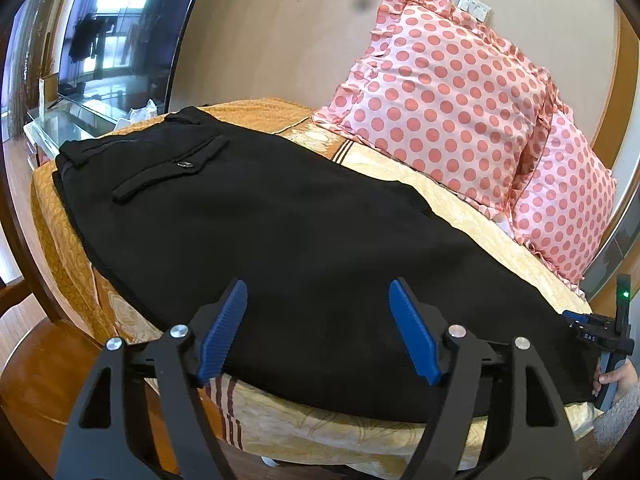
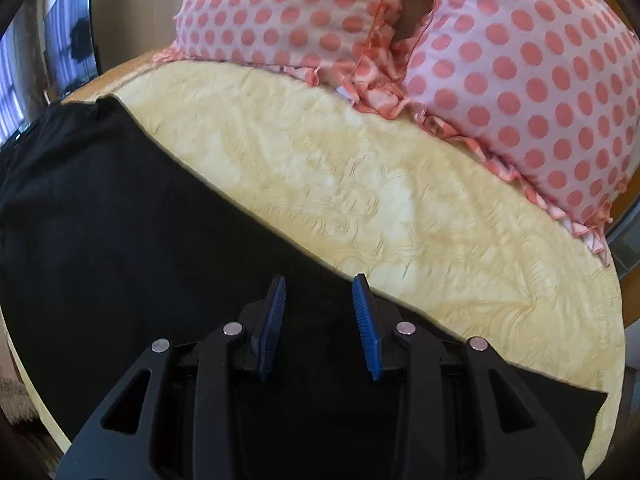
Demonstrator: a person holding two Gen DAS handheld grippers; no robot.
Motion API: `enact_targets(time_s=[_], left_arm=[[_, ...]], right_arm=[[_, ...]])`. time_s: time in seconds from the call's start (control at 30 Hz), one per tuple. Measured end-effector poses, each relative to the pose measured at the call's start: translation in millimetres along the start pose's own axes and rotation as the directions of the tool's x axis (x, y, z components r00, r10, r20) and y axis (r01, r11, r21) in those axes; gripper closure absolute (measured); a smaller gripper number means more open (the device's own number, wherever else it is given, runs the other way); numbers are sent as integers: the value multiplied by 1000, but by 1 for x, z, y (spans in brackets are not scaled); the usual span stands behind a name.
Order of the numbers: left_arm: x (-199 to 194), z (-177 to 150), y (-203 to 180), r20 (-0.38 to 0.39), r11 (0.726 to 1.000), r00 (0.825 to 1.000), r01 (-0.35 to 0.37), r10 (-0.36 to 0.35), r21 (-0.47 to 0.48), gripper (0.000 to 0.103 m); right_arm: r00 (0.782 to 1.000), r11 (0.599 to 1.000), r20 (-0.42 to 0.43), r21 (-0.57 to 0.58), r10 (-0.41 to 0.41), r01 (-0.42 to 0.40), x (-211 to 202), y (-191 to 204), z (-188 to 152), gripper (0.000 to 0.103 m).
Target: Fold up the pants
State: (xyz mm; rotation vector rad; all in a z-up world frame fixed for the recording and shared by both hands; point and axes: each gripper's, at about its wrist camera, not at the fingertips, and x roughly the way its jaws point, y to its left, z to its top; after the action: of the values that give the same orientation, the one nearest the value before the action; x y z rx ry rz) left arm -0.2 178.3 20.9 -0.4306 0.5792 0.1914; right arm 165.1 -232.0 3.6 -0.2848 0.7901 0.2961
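Note:
Black pants (image 1: 288, 248) lie flat along the near side of a bed, legs together, waist and a back pocket at the far left. My left gripper (image 1: 318, 292) is open, its blue pads wide apart over the near edge of the pants' middle. My right gripper (image 2: 319, 286) is open over the leg end of the pants (image 2: 120, 220), close above the cloth. It also shows in the left wrist view (image 1: 600, 336) at the far right, by the pant hem. Neither gripper holds cloth.
The bed has a yellow patterned cover (image 2: 380, 184) with an orange border (image 1: 64, 240). Two pink polka-dot pillows (image 1: 440, 96) (image 2: 540, 80) lean on the wall behind. A television (image 1: 116, 32) on a glass stand sits at the far left. Wooden floor (image 1: 40, 372) lies below.

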Motion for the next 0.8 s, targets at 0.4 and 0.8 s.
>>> enact_targets(time_s=[0.4,0.8], left_arm=[[3,-1,-6,5,999,1000,-14,14,33,23],[5,-1,-6,3,999,1000,-14,14,35,20]], right_arm=[[996,997,-49,-6,72,-73,-2,-9,-3,52],[998,998,9,-2,66,-66,1,-7,9,100]])
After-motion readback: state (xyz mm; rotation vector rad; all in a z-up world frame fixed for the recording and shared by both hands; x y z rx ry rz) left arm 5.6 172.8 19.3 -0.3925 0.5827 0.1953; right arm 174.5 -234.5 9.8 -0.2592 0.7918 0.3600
